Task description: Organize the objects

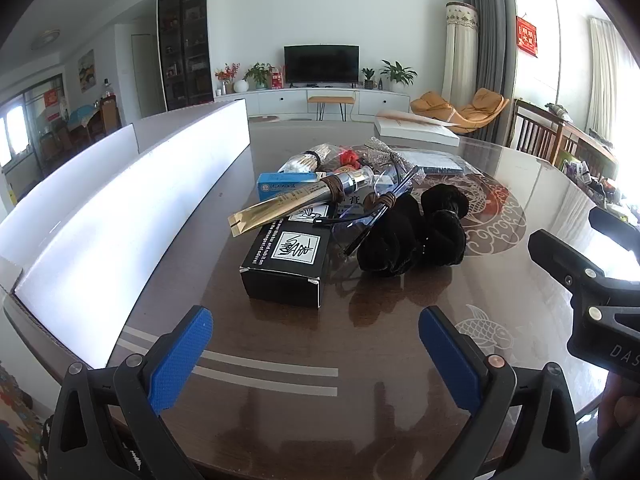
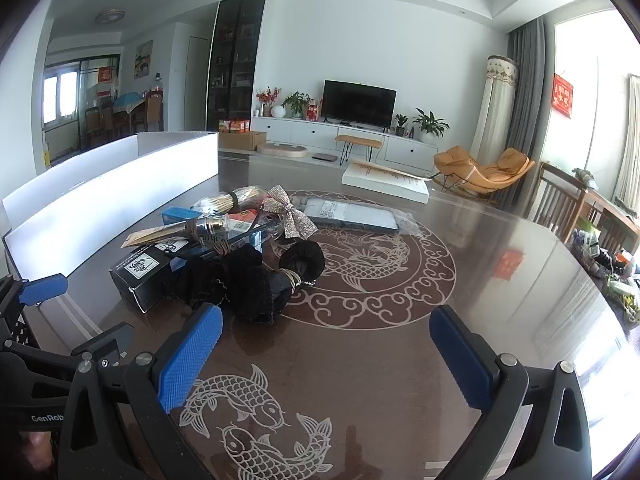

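Clutter sits heaped mid-worktop — black box, gold tube, black velvet bundle. I see my left tool and right tool both spread wide, pinching nothing — short of the heap

Right gripper wide open above the glossy table.
A black velvet scrunchie leans against a black box; a glittery bow lies behind.

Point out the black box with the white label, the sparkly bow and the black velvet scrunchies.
black box (image 1: pixel 286 280), left wrist view, its front face.
sparkly bow (image 2: pixel 289 211), right wrist view, its centre knot.
black velvet scrunchies (image 1: pixel 412 240), left wrist view, middle of the pile.
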`<state>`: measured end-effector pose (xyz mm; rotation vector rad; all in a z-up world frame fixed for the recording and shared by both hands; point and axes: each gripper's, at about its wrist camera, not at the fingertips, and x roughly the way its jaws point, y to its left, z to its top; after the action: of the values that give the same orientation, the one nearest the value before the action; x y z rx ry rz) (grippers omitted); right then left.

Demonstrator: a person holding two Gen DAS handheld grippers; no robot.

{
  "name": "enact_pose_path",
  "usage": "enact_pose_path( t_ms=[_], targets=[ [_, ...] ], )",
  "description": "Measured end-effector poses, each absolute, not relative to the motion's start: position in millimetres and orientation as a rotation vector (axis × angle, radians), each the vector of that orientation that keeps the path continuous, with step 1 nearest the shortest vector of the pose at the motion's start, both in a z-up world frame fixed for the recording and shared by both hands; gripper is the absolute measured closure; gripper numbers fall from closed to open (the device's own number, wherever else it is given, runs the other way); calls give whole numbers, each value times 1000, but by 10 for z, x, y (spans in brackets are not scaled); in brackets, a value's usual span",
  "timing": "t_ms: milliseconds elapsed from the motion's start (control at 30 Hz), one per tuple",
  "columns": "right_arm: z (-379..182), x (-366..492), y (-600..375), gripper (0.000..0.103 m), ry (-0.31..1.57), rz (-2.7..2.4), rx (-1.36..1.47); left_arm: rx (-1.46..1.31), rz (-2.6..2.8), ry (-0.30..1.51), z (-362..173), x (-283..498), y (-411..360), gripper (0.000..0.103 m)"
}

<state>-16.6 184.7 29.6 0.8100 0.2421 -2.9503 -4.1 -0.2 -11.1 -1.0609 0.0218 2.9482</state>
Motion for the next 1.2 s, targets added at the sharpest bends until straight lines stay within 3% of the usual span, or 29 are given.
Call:
enact_pose_path(
  t_ms=[1200],
  targets=[
    [224,-183,1800,0,249,-2929,845,-1208,2869,56,-334,-130,41,0]
  ],
)
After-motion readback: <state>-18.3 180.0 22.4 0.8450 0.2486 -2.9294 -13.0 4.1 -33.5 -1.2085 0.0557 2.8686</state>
